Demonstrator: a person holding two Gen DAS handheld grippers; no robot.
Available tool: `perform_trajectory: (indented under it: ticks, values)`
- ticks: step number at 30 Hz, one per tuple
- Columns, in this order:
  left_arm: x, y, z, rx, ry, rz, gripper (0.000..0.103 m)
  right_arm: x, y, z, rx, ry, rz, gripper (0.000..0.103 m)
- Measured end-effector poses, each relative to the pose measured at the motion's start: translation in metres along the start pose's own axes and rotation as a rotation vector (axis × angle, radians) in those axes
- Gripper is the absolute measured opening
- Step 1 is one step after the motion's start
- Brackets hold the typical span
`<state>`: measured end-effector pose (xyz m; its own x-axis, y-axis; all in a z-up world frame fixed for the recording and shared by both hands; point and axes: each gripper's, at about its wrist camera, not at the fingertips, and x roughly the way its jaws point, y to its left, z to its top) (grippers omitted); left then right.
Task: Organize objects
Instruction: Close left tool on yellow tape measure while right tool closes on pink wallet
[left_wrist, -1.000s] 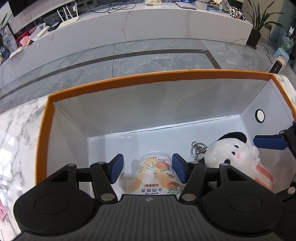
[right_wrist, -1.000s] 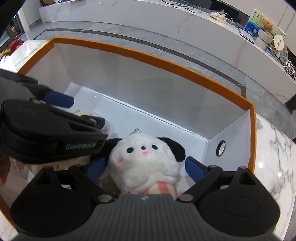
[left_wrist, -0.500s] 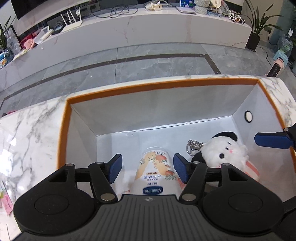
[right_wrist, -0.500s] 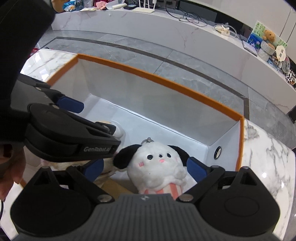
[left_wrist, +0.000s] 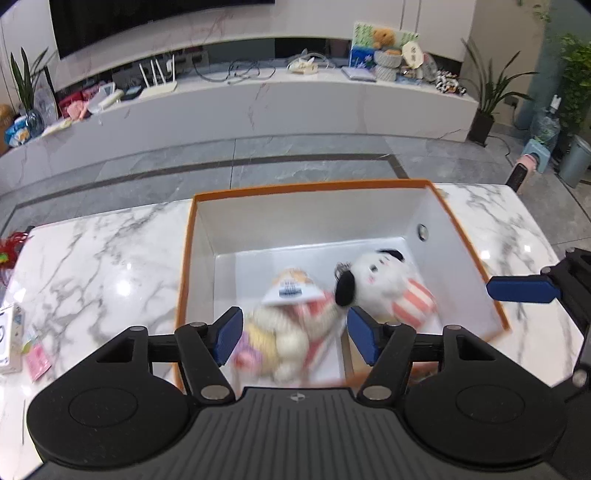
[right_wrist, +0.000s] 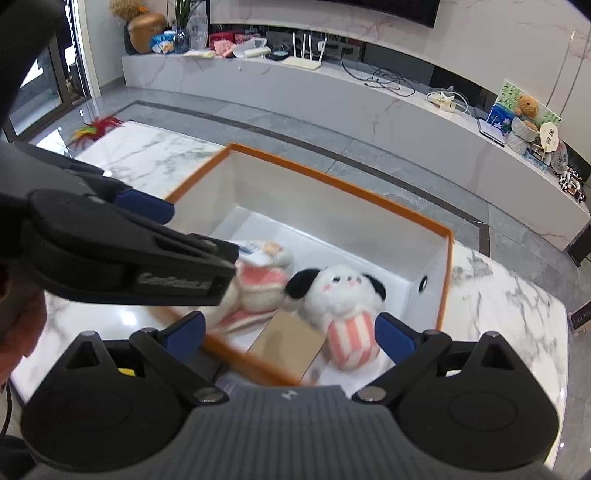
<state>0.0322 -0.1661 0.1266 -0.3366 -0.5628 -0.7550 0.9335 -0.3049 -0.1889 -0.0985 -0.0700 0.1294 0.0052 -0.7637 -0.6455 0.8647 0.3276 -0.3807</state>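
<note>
Plush dog: the white toy (left_wrist: 384, 282) with black ears and a pink-striped body lies inside my orange-rimmed box (left_wrist: 373, 183), toward its right end, leaning on the inner wall.
Neighbours: a lotion tube (left_wrist: 291, 290) and another soft toy (left_wrist: 275, 338), both blurred, lie just beside it on its left.
Box place: on the marble table (left_wrist: 96, 266).
Left gripper (left_wrist: 293, 334): parted wide above the box, grasping nothing.
Right gripper (right_wrist: 290, 332): likewise spread and empty, over the dog.
Handling, as I judge it: light, soft, squashes readily, not fragile or slippery.
Where I would take hold: across the round striped belly, not the floppy ears or keyring.
Tube: stiffer and smoother; I would pinch its flat sides.
</note>
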Motion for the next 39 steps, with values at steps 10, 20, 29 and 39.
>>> perform_trajectory:
  ticks: [10, 20, 29, 39]
  values:
    - [-0.043, 0.0, -0.093, -0.058, -0.055, 0.005, 0.077, -0.047, 0.034, -0.092, -0.029, -0.041, -0.024, 0.102]
    - [0.0, 0.035, -0.16, -0.188, -0.001, -0.058, 0.077, -0.018, 0.008, -0.179, 0.093, 0.037, -0.039, 0.102]
    - [0.038, 0.046, -0.178, -0.163, 0.019, -0.069, 0.078, 0.018, -0.013, -0.202, 0.18, 0.056, 0.069, 0.102]
    - [0.048, 0.039, -0.178, -0.061, 0.039, -0.033, 0.078, 0.042, -0.001, -0.199, 0.072, 0.089, 0.087, 0.102]
